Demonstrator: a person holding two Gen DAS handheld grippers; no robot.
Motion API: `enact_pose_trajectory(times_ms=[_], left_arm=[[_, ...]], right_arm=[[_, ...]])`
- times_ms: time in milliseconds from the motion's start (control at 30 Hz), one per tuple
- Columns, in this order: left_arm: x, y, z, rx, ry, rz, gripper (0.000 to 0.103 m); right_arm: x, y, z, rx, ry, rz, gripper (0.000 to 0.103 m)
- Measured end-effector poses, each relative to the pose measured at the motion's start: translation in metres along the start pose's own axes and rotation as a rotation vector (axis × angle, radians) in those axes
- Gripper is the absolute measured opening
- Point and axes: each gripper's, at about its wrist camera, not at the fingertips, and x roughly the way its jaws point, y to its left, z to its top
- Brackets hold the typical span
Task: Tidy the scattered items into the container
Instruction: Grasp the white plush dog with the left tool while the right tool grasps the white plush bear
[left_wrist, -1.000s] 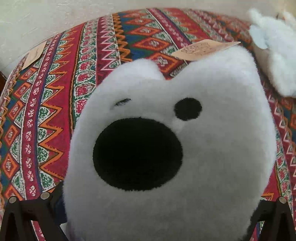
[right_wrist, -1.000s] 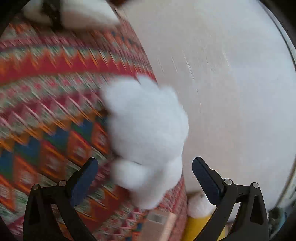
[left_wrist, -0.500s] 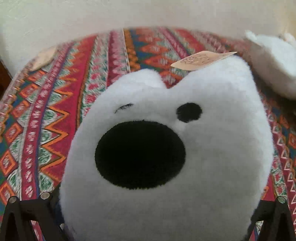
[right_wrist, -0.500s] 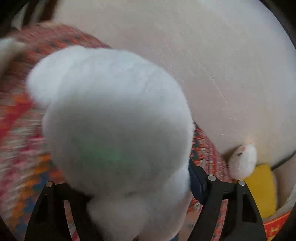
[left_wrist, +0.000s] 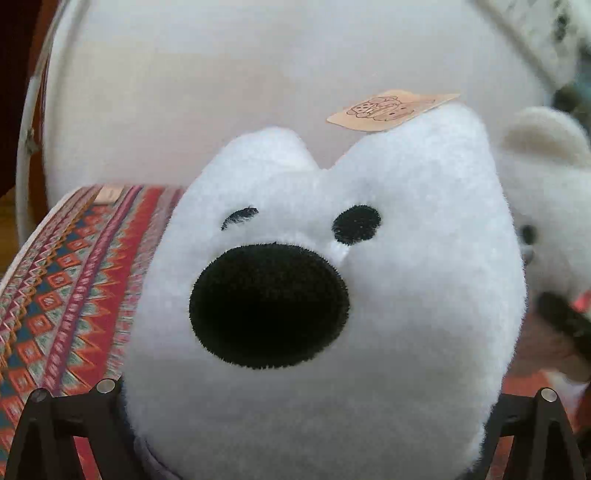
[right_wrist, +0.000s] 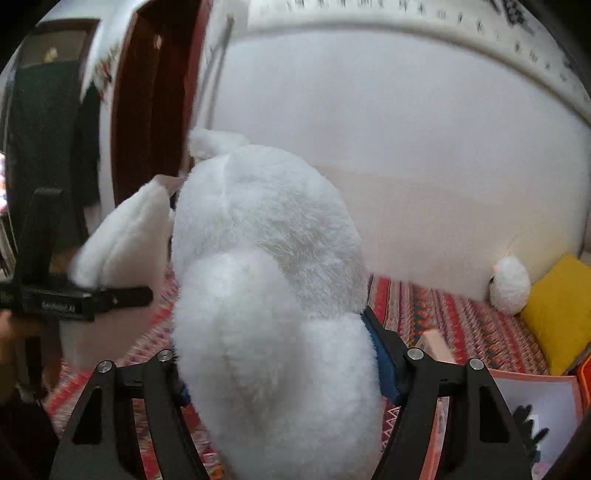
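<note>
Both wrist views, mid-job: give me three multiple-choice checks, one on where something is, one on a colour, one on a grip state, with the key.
1. Where is the small white plush in the right wrist view?
A. On the patterned cloth beside the yellow cushion
B. Between the right gripper's fingers
C. On the floor

2. What colour is the nose of the white bear plush in the left wrist view?
A. Pink
B. Black
C. Brown

3. What state is the right gripper in?
A. Open and empty
B. Out of view
C. Shut on the fluffy white plush

Key: 1 A, it sits on the cloth against the cushion. 2 B, the large oval nose is black. 3 C, both fingers press into its fur.
</note>
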Motion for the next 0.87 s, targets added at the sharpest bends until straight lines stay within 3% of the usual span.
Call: enact_pose_trajectory(times_ms=[167, 333, 467, 567, 667, 800, 867], left_arm=[[-0.066, -0.07, 0.003, 0.012, -0.142, -0.132, 0.095], [-0.082, -0.153, 0.01, 0.119, -0.172, -0.236, 0.095], [-0.065, -0.226, 0.008, 0.187, -0.13, -0.307, 0.095], [-0.032, -0.278, 0.005, 0.196, -0.073, -0.4, 0.095], [0.002, -0.329, -0.001, 0.212, -0.018, -0.476, 0.095], [0.049, -0.385, -0.014, 0.243, 0.056, -0.515, 0.095], [0.079, -0.407, -0.021, 0.259, 0.086, -0.501, 0.095]], right_arm=[[-0.096, -0.01, 0.011, -0.003, -0.187, -0.069, 0.075], [-0.216, -0.038, 0.015, 0.03, -0.311, -0.216, 0.075], [-0.327, -0.059, 0.013, 0.103, -0.357, -0.378, 0.075], [-0.384, -0.096, 0.015, 0.18, -0.366, -0.459, 0.075], [-0.451, -0.164, -0.037, 0.25, -0.371, -0.543, 0.075], [-0.487, -0.232, -0.094, 0.326, -0.339, -0.654, 0.075], [-0.478, -0.262, -0.108, 0.347, -0.289, -0.703, 0.075]])
